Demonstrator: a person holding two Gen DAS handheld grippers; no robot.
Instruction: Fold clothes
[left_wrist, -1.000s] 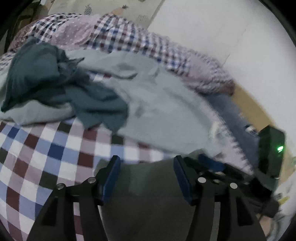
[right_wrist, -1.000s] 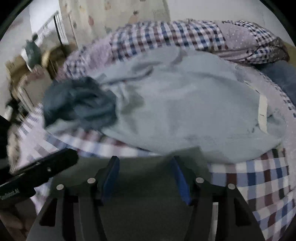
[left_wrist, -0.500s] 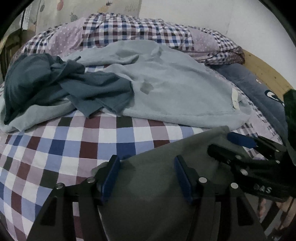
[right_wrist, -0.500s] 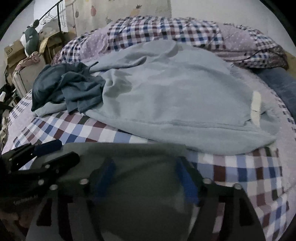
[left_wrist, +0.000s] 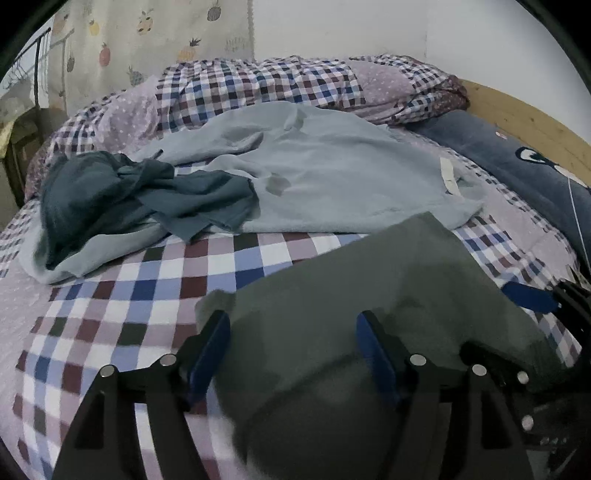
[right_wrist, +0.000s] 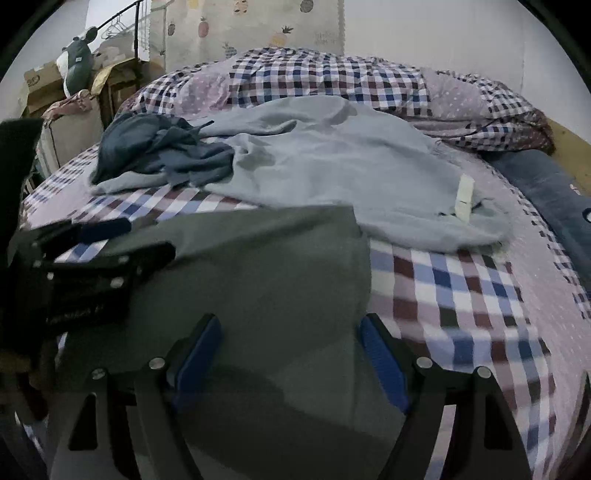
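The olive-green garment (left_wrist: 369, 295) fills the lower middle of both wrist views, spread over the near part of the checked bedspread (left_wrist: 122, 291), its far edge reaching just short of the pale blue sweatshirt (left_wrist: 332, 173) that lies across the centre of the frame. The chief risk, as I judge it, is that the cloth is soft and loosely laid: if one gripper pulls ahead of the other, the fold will skew or the fabric will bunch, and a drag along the bed could rumple the bedspread beneath or catch the sweatshirt's hem, which the green cloth's far corner appears to touch or overlap in the right wrist view. The left gripper (left_wrist: 293, 343) stands with its blue-padded fingers spread wide, the green cloth lying between and under them at the lower centre; nothing is pinched. The right gripper (right_wrist: 291, 350) is likewise spread apart, the garment directly below and between its fingers, and it too grasps nothing that I can see. Each gripper shows at the other view's edge, resting near the garment's side borders. Further out, a dark teal garment (left_wrist: 129, 195) lies crumpled at the left, partly on the sweatshirt, a navy pillow (left_wrist: 517, 173) at the right.
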